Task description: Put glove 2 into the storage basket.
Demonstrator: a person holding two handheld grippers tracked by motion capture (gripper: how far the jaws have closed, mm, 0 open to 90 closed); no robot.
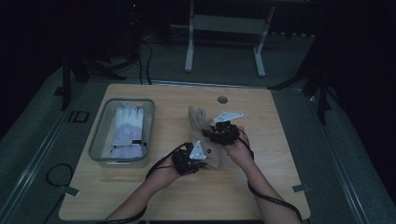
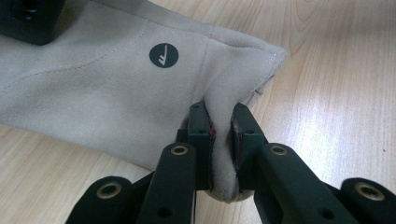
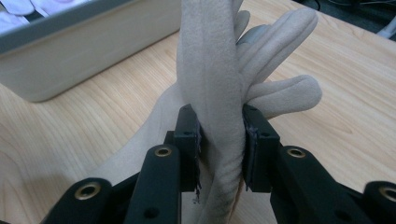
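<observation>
A beige suede glove (image 1: 200, 122) hangs just above the middle of the wooden table (image 1: 261, 182), held at both ends. My left gripper (image 1: 201, 158) is shut on the glove's cuff corner (image 2: 223, 140), near a round dark logo (image 2: 163, 55). My right gripper (image 1: 215, 131) is shut on the glove (image 3: 219, 116) beside its fingers, which stick out past the jaws. In the left gripper view a black corner of the other gripper (image 2: 28, 18) sits at the top left.
A clear plastic bin (image 1: 99, 140) at the left of the table holds a white and lilac glove (image 1: 127, 130); its pale wall (image 3: 70, 56) stands close behind the right gripper. A round hole (image 1: 222, 99) sits near the table's far edge. Cables trail from both grippers.
</observation>
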